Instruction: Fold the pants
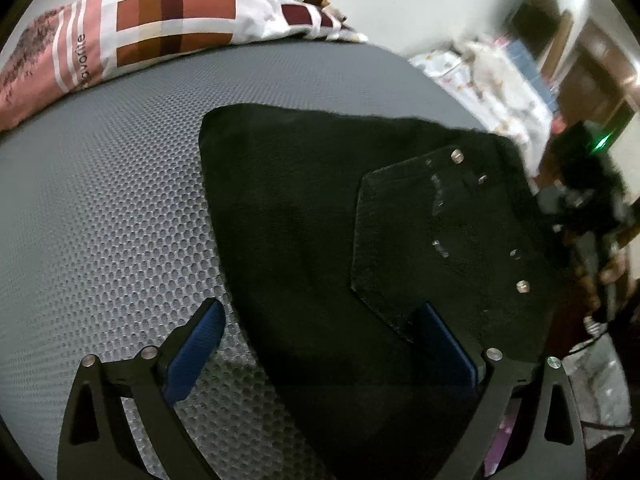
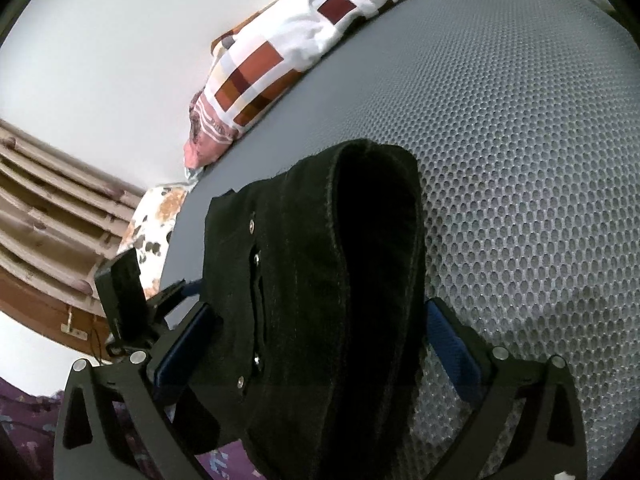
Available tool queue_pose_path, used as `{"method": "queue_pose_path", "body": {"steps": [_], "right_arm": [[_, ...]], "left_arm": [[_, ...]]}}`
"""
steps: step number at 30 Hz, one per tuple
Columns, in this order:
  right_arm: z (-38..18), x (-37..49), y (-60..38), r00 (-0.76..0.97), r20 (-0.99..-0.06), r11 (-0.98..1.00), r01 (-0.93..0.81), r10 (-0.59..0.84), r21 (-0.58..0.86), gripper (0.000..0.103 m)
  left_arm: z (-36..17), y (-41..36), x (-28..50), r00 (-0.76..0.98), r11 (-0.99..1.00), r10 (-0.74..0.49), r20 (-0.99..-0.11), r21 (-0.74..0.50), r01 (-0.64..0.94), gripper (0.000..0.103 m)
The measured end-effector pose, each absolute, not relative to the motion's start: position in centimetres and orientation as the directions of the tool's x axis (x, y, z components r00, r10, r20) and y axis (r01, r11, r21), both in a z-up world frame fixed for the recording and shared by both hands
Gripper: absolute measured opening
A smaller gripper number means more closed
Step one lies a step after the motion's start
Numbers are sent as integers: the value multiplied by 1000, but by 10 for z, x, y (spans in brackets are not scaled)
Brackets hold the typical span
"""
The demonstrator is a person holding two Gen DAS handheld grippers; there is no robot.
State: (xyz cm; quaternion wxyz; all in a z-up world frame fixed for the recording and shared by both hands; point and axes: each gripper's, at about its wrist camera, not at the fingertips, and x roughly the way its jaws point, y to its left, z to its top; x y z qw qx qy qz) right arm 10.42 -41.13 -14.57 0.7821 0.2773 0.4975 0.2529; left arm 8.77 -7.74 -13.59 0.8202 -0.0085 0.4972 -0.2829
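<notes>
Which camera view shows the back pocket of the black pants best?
The left wrist view: the back pocket lies flat, whole outline and rivets visible. The right wrist view shows only its edge with rivets, seen side-on.

black tool (image 1: 322,344), blue pads (image 1: 192,354), silver screws

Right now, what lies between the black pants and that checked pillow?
Only bare grey mesh mattress separates the black pants from the checked pillow; the left wrist view shows it best.

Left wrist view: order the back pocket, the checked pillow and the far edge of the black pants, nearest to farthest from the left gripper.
1. Back pocket, on the black pants by the left gripper's right-hand finger.
2. Far edge of the pants, mid-mattress.
3. Checked pillow, top left, at the mattress's far end.
</notes>
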Motion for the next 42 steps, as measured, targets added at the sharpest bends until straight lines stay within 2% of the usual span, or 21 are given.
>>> {"method": "queue_pose_path", "body": {"steps": [5, 9, 15, 21, 26, 29, 31, 34, 40, 42], "right_arm": [[-142, 98, -401, 400, -679, 775, -153, 616, 613, 96], [-141, 98, -404, 397, -655, 750, -150, 643, 644, 96], [-140, 99, -407, 396, -633, 725, -144, 666, 673, 97], [-139, 96, -412, 403, -620, 716, -143, 673, 683, 97], [-139, 96, -415, 401, -599, 691, -131, 693, 711, 98], [-139, 98, -416, 396, -598, 686, -126, 697, 716, 98], [-139, 99, -416, 394, -593, 681, -128, 702, 721, 99], [-138, 100, -412, 381, -592, 676, -135, 710, 724, 99], [-140, 106, -407, 302, -582, 639, -139, 755, 757, 99], [-140, 106, -403, 270, -594, 642, -147, 758, 752, 99]], "left_arm": [[-133, -69, 94, 311, 816, -535, -785, -384, 433, 94], [-134, -55, 106, 268, 763, -635, -724, -534, 365, 94], [-134, -59, 119, 191, 714, -689, -699, -607, 351, 94], [-143, -46, 125, 123, 607, -790, -600, -741, 287, 92], [-142, -49, 131, 53, 596, -790, -611, -744, 304, 92], [-146, -40, 128, 13, 545, -827, -563, -794, 268, 93], [-144, -44, 125, -7, 542, -823, -569, -788, 291, 93], [-143, -53, 120, -49, 524, -826, -562, -797, 301, 100], [-144, -47, 121, -31, 488, -856, -516, -827, 278, 102], [-144, -51, 122, -25, 514, -841, -541, -812, 278, 101]]}}
